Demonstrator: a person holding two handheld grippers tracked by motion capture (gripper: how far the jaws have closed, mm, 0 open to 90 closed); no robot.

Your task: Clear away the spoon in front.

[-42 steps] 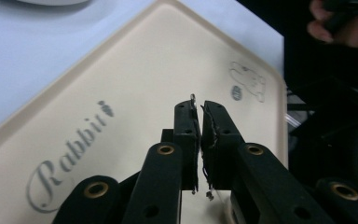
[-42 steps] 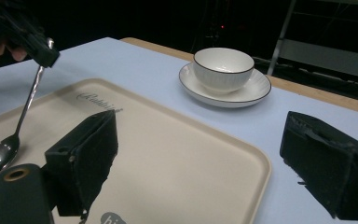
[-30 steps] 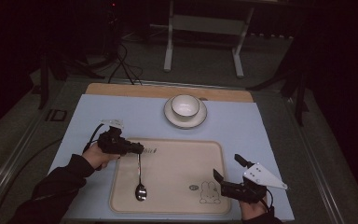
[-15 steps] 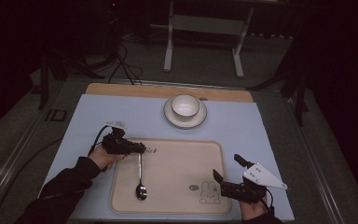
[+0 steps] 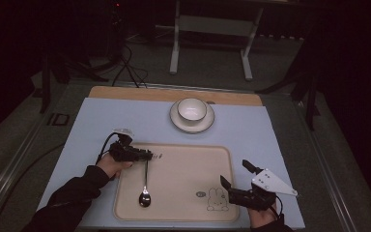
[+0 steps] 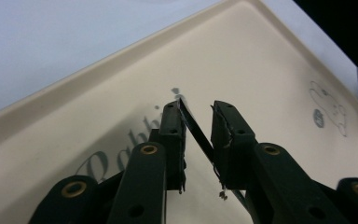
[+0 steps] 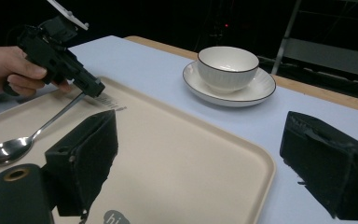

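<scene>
A metal spoon (image 5: 145, 195) lies on the cream tray (image 5: 188, 164), bowl end toward the front. My left gripper (image 5: 147, 155) is low over the tray's back left corner at the spoon's handle end. In the left gripper view the thin handle (image 6: 196, 128) runs slantwise through the gap between the jaws of the left gripper (image 6: 196, 108), which have just been opening; the pads do not press on it. My right gripper (image 5: 234, 171) rests by the tray's front right corner, jaws wide apart and empty. The right gripper view shows the spoon (image 7: 9, 148) and the left gripper (image 7: 93, 88).
A white bowl (image 5: 192, 108) stands on a saucer (image 5: 192, 122) behind the tray, on the pale blue mat (image 5: 251, 135). The tray carries a rabbit drawing (image 5: 216, 199) near its front right. A wooden strip (image 5: 125, 93) runs along the table's far edge.
My left gripper has sunk slightly toward the tray with the spoon's handle, and its jaws have parted a little. The spoon's bowl stays put. The right gripper has not moved.
</scene>
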